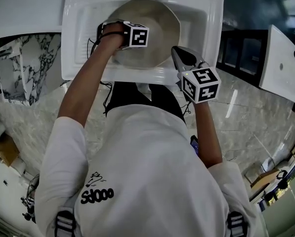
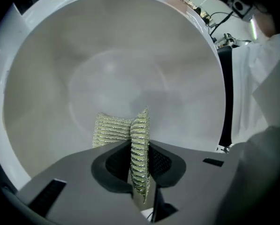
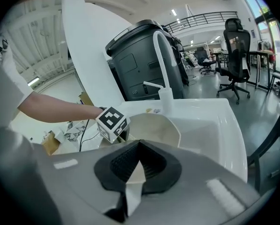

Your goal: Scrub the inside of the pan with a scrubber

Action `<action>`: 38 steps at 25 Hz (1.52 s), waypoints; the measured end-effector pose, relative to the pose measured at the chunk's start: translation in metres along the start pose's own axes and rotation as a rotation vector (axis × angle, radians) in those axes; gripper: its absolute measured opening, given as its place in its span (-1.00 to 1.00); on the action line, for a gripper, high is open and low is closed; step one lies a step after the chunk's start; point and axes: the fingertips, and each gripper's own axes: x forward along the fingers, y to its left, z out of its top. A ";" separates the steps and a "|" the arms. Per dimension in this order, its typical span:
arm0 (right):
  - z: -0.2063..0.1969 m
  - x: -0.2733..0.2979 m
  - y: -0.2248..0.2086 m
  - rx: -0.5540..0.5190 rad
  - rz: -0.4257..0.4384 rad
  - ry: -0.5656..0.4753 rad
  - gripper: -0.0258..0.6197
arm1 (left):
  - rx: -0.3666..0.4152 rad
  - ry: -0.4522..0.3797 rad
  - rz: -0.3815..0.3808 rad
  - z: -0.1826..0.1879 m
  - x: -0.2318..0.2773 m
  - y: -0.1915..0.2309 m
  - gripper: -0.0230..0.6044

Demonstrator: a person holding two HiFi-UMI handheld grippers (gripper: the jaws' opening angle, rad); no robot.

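We see the pan (image 1: 157, 28) sitting mouth-up in the basin of the white sink (image 1: 216, 23), its rim close to the basin's back and front walls with open basin to either side, and its pale floor is bare all round the scrubber (image 2: 112, 130). Our left arm reaches straight out over the sink's front edge, and the left gripper (image 2: 140, 144) points down into the pan, fingers pressed on the scrubber, which stands on edge along the jaws with one flap bent leftward. Our right arm is bent close, the right gripper (image 1: 176, 52) over the front edge, fingers pinched on the pan's near rim.
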 end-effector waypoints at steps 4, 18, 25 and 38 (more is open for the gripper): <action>0.002 0.003 0.001 -0.016 0.023 -0.002 -0.89 | -0.009 0.018 -0.065 -0.003 0.003 -0.018 -0.72; 0.000 0.003 -0.001 -0.010 0.053 -0.006 -0.89 | 0.090 -0.067 -0.454 0.006 -0.033 -0.097 -0.72; 0.000 0.007 -0.003 0.000 0.060 0.000 -0.89 | 0.101 -0.013 -0.394 -0.008 -0.035 -0.090 -0.72; -0.004 0.007 -0.013 0.015 0.039 0.011 -0.89 | 0.147 0.167 -0.133 -0.047 -0.017 -0.034 -0.72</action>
